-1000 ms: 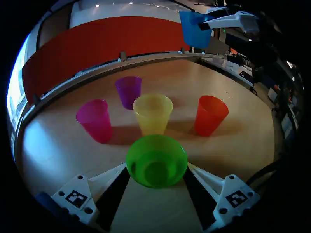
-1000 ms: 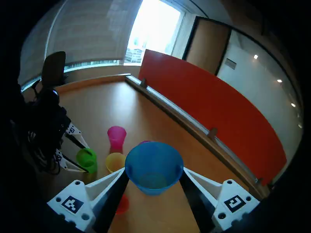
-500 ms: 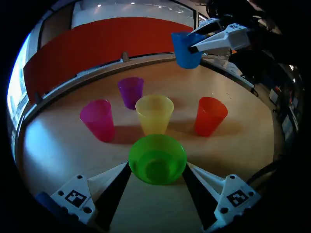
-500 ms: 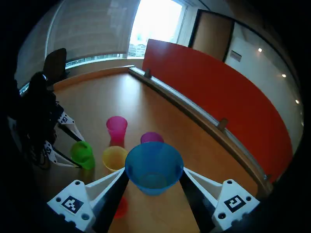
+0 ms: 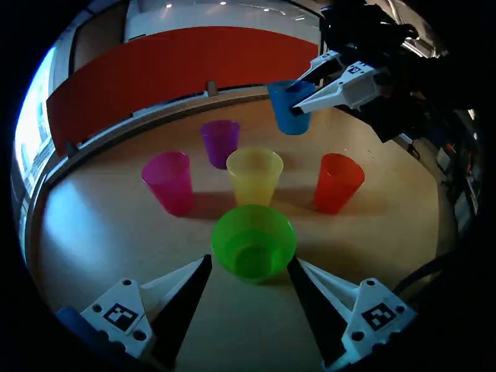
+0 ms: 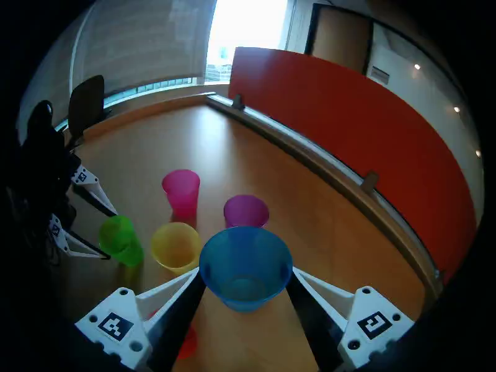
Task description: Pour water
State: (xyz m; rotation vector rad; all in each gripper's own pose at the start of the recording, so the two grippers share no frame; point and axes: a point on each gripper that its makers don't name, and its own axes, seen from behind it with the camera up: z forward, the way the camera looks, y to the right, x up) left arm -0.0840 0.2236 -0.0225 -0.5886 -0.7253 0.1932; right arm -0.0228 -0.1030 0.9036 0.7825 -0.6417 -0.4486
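While my left gripper (image 5: 248, 265) clamps the green plastic cup (image 5: 253, 243) above the wooden worktop (image 5: 93, 229), a yellow plastic cup (image 5: 255, 175), pink plastic cup (image 5: 168, 181), orange plastic cup (image 5: 338, 183) and purple plastic cup (image 5: 220, 142) stand beyond; farthest, my right gripper (image 6: 245, 274) clamps the blue plastic cup (image 6: 245, 263) aloft.

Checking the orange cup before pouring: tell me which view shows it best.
The left gripper view: the orange cup stands whole and upright, right of the yellow cup. In the right gripper view a claw finger hides most of it.
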